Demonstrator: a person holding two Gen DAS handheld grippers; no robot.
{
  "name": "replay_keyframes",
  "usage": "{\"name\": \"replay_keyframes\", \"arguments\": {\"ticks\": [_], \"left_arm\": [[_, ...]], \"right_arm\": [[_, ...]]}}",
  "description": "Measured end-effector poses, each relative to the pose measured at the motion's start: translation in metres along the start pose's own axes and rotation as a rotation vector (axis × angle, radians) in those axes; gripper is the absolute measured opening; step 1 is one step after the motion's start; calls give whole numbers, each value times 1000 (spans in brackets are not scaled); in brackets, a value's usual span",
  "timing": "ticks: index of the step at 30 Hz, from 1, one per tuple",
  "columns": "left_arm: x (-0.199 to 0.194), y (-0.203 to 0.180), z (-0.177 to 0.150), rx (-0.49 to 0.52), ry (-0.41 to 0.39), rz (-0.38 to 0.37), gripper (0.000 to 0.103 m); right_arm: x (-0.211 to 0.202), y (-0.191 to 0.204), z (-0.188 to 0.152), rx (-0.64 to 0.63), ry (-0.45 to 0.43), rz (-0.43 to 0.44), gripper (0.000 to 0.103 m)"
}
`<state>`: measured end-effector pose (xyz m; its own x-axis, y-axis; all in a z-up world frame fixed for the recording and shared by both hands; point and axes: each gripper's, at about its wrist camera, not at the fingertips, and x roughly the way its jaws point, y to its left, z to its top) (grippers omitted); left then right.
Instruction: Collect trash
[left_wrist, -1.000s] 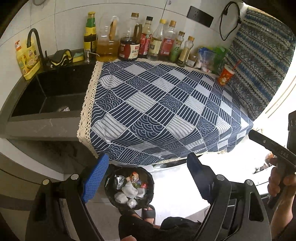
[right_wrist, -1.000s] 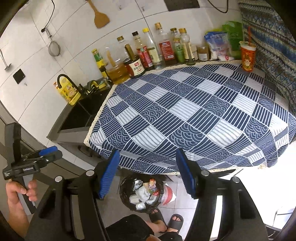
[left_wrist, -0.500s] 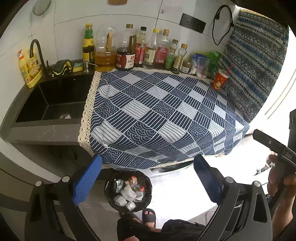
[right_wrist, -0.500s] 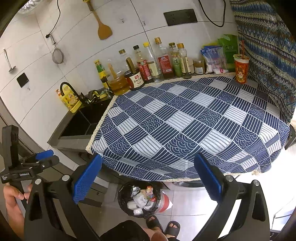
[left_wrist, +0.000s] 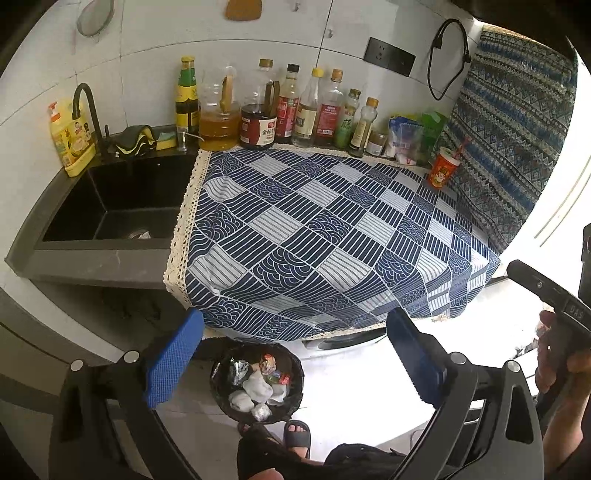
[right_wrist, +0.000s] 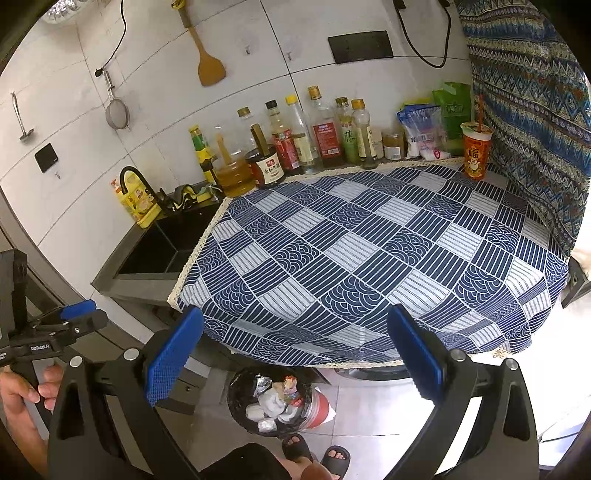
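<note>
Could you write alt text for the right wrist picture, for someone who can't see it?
An open right gripper hangs over a trash bin full of wrappers, below a counter draped in blue patterned cloth.

The left hand-held gripper (left_wrist: 293, 354) stands wide with nothing between its blue pads, its jaws having just been opening. Below it, on the floor, a black-lined bin (left_wrist: 221, 398) holds crumpled tissues and wrappers, beside a sandalled foot (left_wrist: 296, 435). The bench (left_wrist: 92, 258) carries a blue patterned cloth (left_wrist: 325, 236), bare except for a red cup (left_wrist: 443, 171), probably with a straw. Bottles (left_wrist: 303, 110) line the wall. The black sink (left_wrist: 122, 206) sits left.
</note>
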<state>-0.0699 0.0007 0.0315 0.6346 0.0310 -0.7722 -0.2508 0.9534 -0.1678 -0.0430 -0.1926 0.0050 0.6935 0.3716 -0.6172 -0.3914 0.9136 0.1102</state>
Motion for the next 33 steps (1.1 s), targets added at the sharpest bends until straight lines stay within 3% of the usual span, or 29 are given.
{"name": "replay_keyframes", "arguments": {"ticks": [33], "left_arm": [[-3, 4, 1, -12, 4, 35, 96]], "right_arm": [[15, 13, 2, -40, 46, 24, 99]]}}
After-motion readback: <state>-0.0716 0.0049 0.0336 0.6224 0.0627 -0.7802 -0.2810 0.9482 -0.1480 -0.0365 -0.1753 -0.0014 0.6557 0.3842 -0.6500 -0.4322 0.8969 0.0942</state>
